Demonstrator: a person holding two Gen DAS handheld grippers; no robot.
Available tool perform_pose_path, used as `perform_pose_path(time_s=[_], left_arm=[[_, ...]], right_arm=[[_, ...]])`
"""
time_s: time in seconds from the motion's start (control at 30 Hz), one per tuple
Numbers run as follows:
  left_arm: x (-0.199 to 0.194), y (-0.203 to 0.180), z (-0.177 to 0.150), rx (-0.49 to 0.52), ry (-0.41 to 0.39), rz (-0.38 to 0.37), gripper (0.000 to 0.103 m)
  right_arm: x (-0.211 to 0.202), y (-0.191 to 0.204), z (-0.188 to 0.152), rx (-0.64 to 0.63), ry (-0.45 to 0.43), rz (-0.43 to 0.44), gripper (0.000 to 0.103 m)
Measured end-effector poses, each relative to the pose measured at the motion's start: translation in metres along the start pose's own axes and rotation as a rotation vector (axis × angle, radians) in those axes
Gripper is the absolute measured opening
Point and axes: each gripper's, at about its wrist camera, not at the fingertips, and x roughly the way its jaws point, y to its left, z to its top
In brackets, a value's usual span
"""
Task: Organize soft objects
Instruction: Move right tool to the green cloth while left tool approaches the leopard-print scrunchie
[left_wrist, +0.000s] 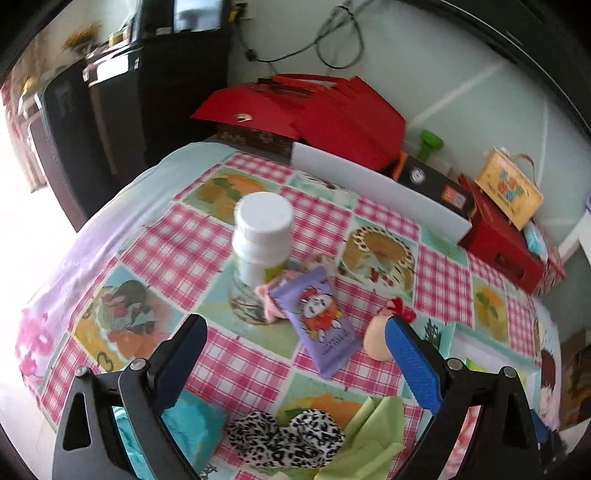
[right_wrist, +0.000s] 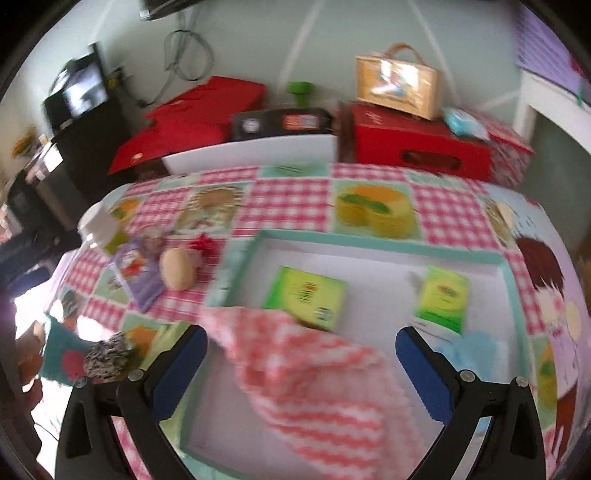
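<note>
Shallow white tray (right_wrist: 369, 242), teal rim, right half of table; two glossy green boxes inside. Pink-and-white checked cloth (right_wrist: 317, 369), knitted, limp, draped over the tray's near-left rim. Right gripper (right_wrist: 301, 363) above it, jaws wide, holding nothing. Best step: nudge the overhang fully inside (judgement only).

Left gripper (left_wrist: 295, 356) wide, empty, over a fuzzy leopard-print scrunchie (left_wrist: 284, 437) at the near edge. Purple packet (left_wrist: 321, 325) and smooth beige ball (left_wrist: 376, 341) lie further off.

Checked tablecloth (left_wrist: 177, 236) under white bottle (left_wrist: 262, 236), purple packet (left_wrist: 323, 321), tray (right_wrist: 369, 245).
</note>
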Motion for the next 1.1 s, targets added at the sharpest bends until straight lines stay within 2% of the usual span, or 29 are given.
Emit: perform_pose_path(time_s=[0.13,0.27,0.4,0.53,0.7,1.1], left_arm=[[-0.001,0.010,0.002,-0.014,0.002,0.010,0.097],[0.002,0.011,0.001,0.013,0.042,0.009,0.097],[0.003,0.006,-0.004,0.047,0.082,-0.003,0.097],[-0.005,-0.001,-0.012,0.077,0.081,-0.016,0.097],[-0.013,-0.004,-0.029,0.073,0.104,-0.041,0.097],[-0.019,-0.011,-0.068,0.013,0.135,-0.086,0.097]], right_arm=[[0.004,0.034,-0.001,-0.097,0.000,0.046,0.103],[0.012,0.061,-0.006,-0.183,0.023,0.089,0.103],[0.025,0.084,-0.016,-0.264,0.071,0.129,0.103],[0.031,0.097,-0.027,-0.317,0.114,0.145,0.103],[0.033,0.089,-0.034,-0.310,0.151,0.126,0.103],[0.013,0.036,-0.022,-0.179,0.116,0.080,0.103]])
